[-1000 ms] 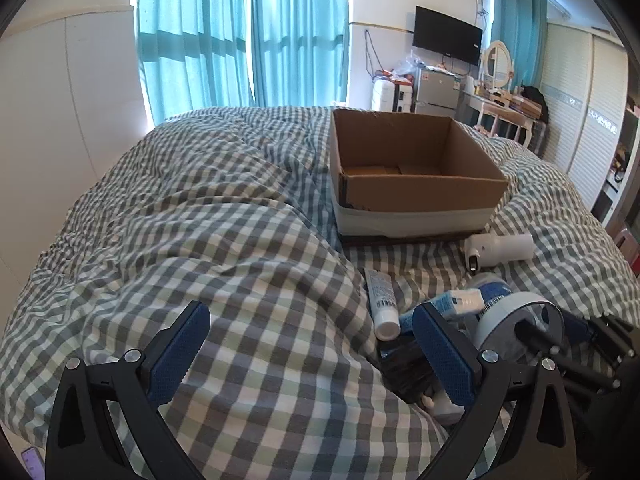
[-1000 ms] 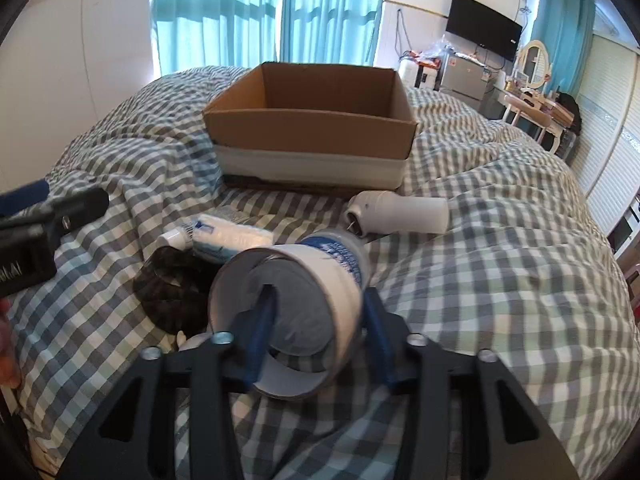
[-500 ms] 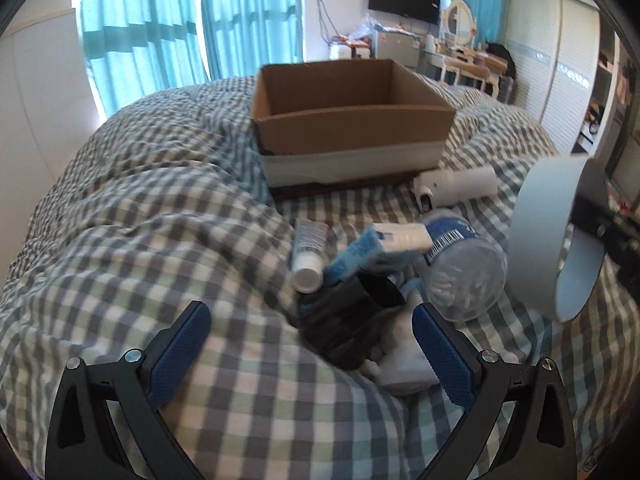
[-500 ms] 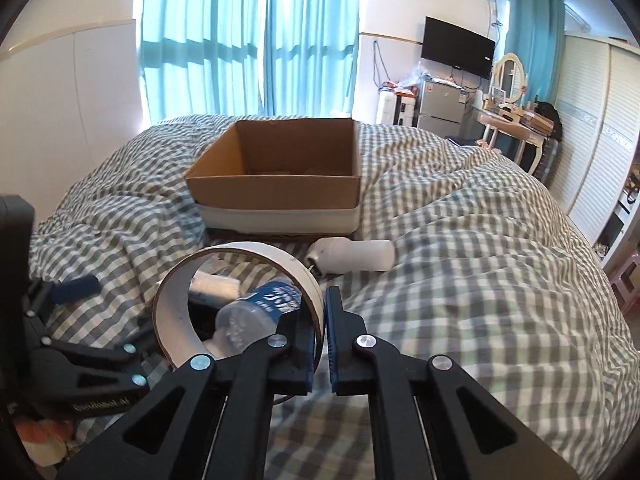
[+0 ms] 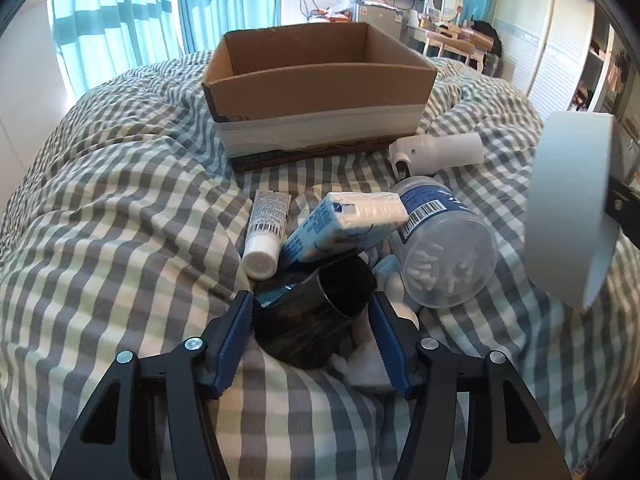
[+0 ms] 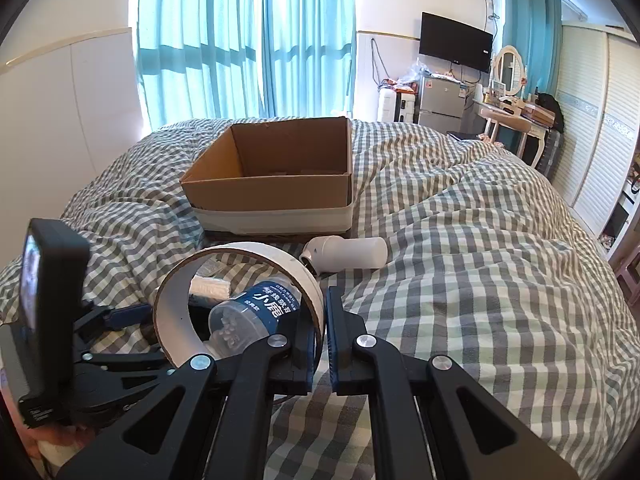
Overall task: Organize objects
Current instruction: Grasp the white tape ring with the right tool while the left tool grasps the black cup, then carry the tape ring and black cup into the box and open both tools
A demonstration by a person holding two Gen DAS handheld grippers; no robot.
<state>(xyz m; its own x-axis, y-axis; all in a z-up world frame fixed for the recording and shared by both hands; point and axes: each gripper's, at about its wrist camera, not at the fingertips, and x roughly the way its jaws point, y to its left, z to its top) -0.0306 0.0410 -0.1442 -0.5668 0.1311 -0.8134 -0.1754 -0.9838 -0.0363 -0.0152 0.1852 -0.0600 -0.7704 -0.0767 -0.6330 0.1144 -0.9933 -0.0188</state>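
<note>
Left wrist view: the left tongs (image 5: 312, 334) reach low over the checked bed (image 5: 120, 240), spread wide to either side of a black cup (image 5: 316, 312) lying on its side at 6 o'clock. The blue pads stand just beside its walls; I cannot tell whether they touch. Past the cup, toward 12 o'clock, lies a heap: a small tube (image 5: 266, 236), a blue-and-white pack (image 5: 344, 224) leaning across the cup's far rim, and a clear jar (image 5: 444, 244) with a blue label, its base toward the camera. Something white under the cup and right pad is too hidden to name. A white bottle (image 5: 438, 154) lies at 2 o'clock, near the open box (image 5: 320, 92) at 12 o'clock.

In the right wrist view, the right tongs (image 6: 322, 334) are held above the bedding, pinching the wall of a tape roll (image 6: 240, 304) between nearly closed pads. The roll stands on edge, clear of the bed, and through its hole part of the jar shows. The roll's lower rim is cut off behind the tongs. At 9 o'clock the left tool's body blocks the heap.
</note>
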